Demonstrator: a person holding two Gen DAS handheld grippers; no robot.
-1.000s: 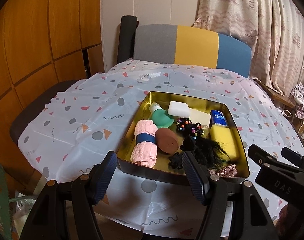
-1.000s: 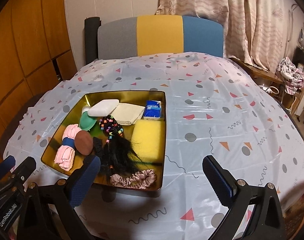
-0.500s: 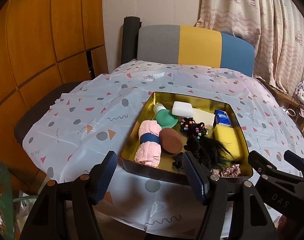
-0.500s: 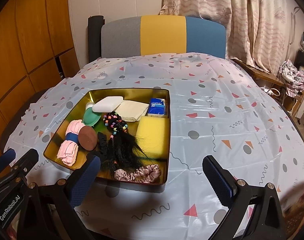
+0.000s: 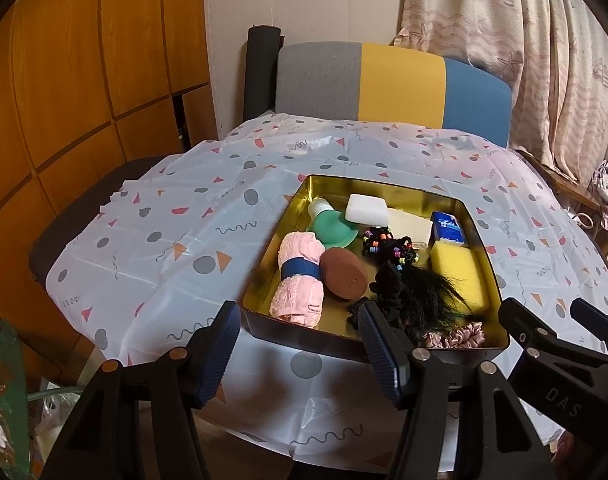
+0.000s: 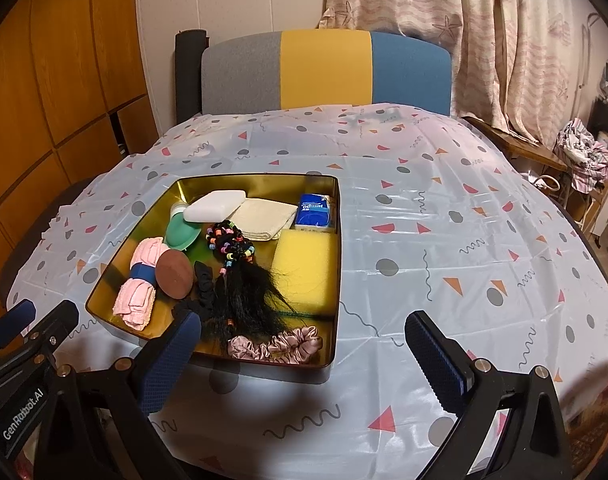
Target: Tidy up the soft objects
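A gold metal tray (image 5: 388,184) (image 6: 336,276) sits on the patterned tablecloth, full of soft things. Inside lie a rolled pink towel (image 5: 298,278) (image 6: 140,284), a brown round sponge (image 5: 344,276) (image 6: 175,275), a yellow sponge (image 5: 458,276) (image 6: 306,270), a white foam block (image 5: 366,208) (image 6: 215,206), a green bottle (image 5: 330,226), a tissue pack (image 5: 448,228) (image 6: 314,210), beaded black hair ties (image 6: 230,246), a black hairpiece (image 6: 244,300) and a pink scrunchie (image 6: 276,344). My left gripper (image 5: 298,354) hovers before the tray's near edge, jaws closing with nothing between them. My right gripper (image 6: 302,360) stands open and empty at the tray's near right corner.
A chair (image 6: 324,72) with grey, yellow and blue back stands behind the table. Wooden cabinets (image 5: 64,80) line the left side, curtains (image 6: 484,20) hang at the right. A cream folded cloth (image 6: 266,216) lies in the tray. Tablecloth (image 6: 464,260) spreads right of the tray.
The left gripper's jaws have narrowed slightly. Both views have shifted a little, so the tray sits further right in each. Nothing in the tray has moved.
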